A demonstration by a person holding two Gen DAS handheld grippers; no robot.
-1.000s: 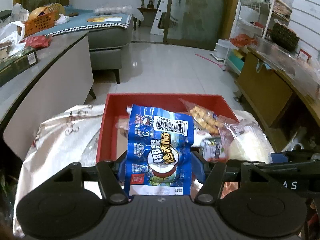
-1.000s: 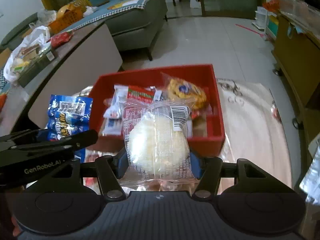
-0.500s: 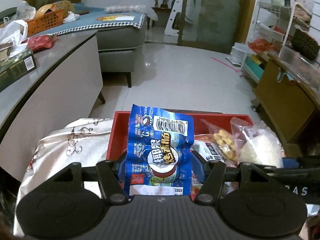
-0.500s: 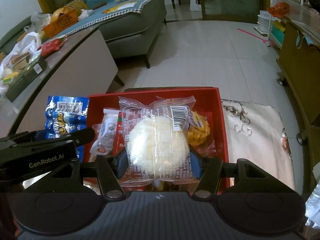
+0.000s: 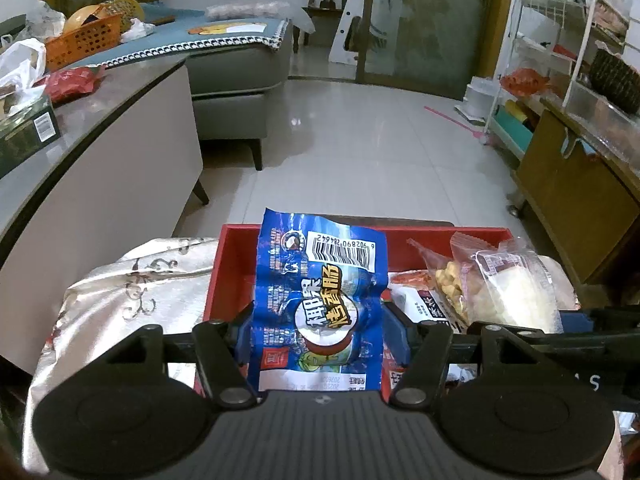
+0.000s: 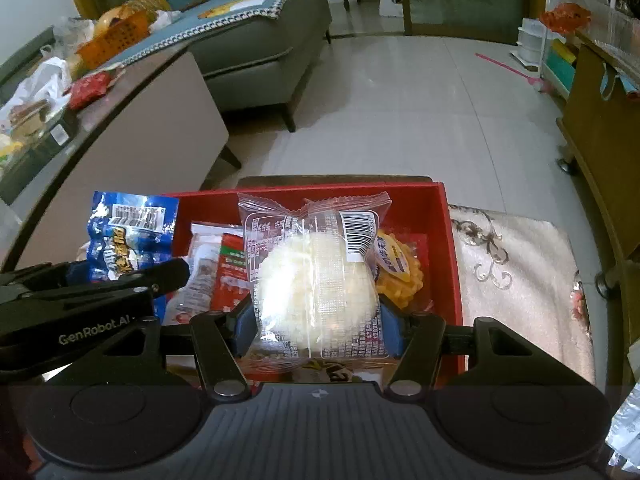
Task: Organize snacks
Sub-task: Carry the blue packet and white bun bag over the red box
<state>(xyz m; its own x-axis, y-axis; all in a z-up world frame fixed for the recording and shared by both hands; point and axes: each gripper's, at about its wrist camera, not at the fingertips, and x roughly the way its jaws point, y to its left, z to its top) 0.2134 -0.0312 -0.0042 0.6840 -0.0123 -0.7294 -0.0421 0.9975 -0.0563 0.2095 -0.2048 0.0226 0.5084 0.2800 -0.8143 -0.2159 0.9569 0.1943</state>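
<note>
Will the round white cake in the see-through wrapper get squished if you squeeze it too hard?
Probably. The wrapped white cake looks soft and crumbly, so the right gripper clamping its sides could dent it. Its thin wrapper looks slippery and crinkly, so it might slide. It looks light.

A small table covered by a pale shiny cloth (image 6: 520, 264) with dark scroll patterns carries a red tray (image 6: 450, 248). The tray sits directly on the cloth, its far wall close to the table's far edge, where a strip of dark brown tabletop (image 6: 336, 179) shows beyond it. Cloth lies bare on both sides of the tray, crumpled on the left (image 5: 132, 292) and smoother on the right. The table stands on a glossy floor of light tiles (image 5: 360, 152).
</note>
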